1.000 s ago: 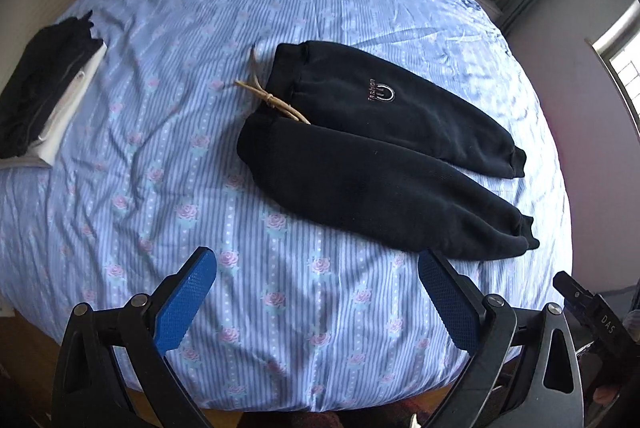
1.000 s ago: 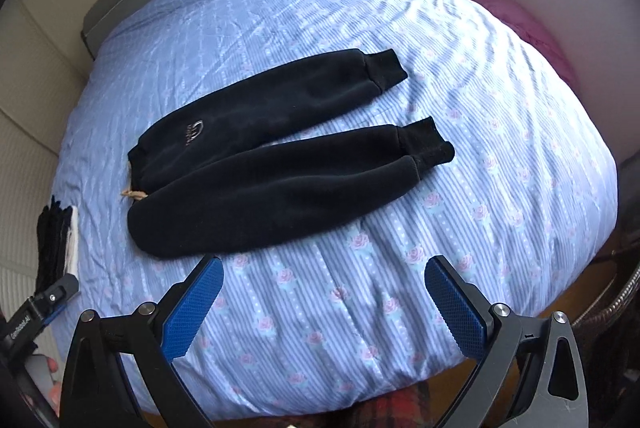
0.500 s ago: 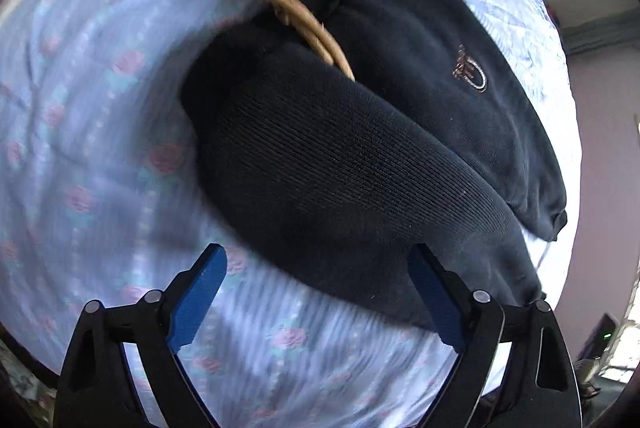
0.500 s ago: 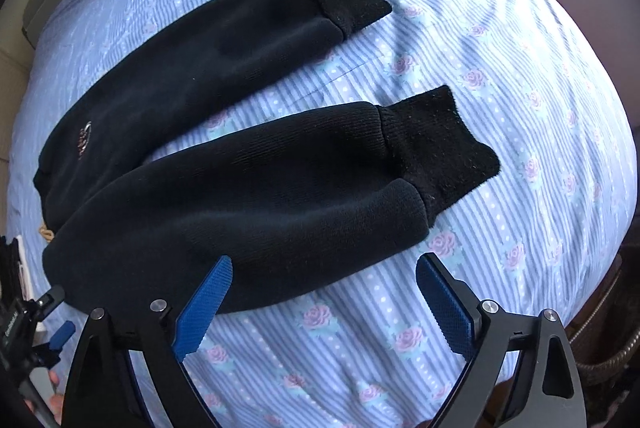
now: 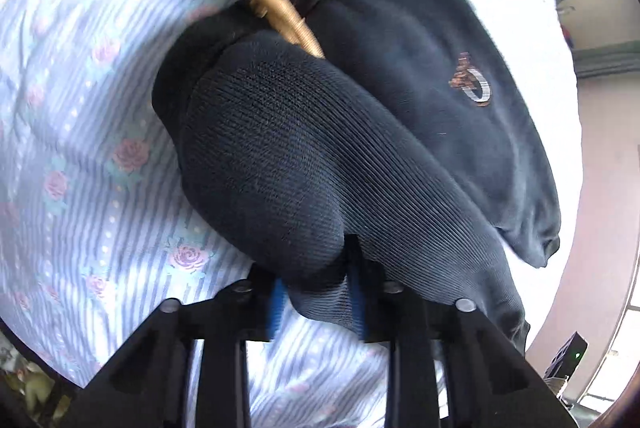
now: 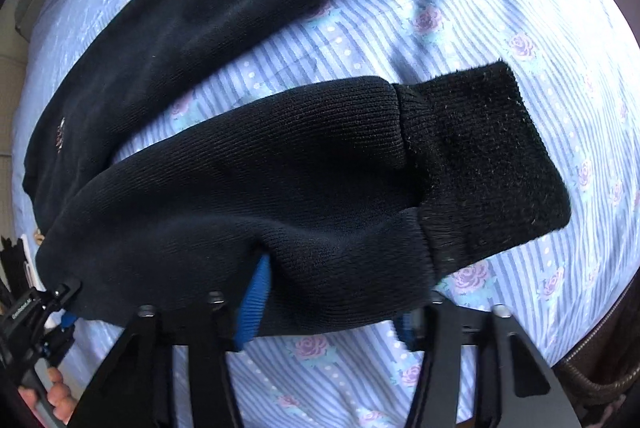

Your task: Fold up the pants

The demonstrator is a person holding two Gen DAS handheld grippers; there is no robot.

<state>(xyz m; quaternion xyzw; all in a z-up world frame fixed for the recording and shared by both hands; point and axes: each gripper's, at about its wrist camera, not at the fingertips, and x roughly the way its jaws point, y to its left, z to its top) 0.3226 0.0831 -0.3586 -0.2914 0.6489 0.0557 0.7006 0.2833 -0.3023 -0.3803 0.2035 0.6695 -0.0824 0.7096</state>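
clearly both tools already have cloth between their blue pads. the left gripper (image 5: 316, 294) is pinched narrow on the near edge of the black pants (image 5: 320, 155), close to the waist end, and a fold of knit bulges up just above its fingers. the right gripper (image 6: 332, 302) bites the same near leg (image 6: 248, 195) a little before the ribbed cuff (image 6: 484, 163); its jaws stand wider, with thick fabric filling the gap between them.

the pants lie flat on the bed, legs spread in a narrow v, the far leg (image 6: 192, 15) apart from the near one. the cloth looks like thick, soft knit, so i judge it is fairly heavy for clothing, not slippery, and it will sag between two holding points. holding the outer edge of one leg at waist and at cuff seems a good choice, because the leg can then go over the other one in one piece. the tan drawstring (image 5: 276, 7) hangs out at the waist and may slide out of place.

under the pants is a blue striped sheet with roses (image 6: 460, 27), slightly wrinkled. beyond the bed, a pale wall (image 5: 592, 187) shows at the right of the left wrist view.
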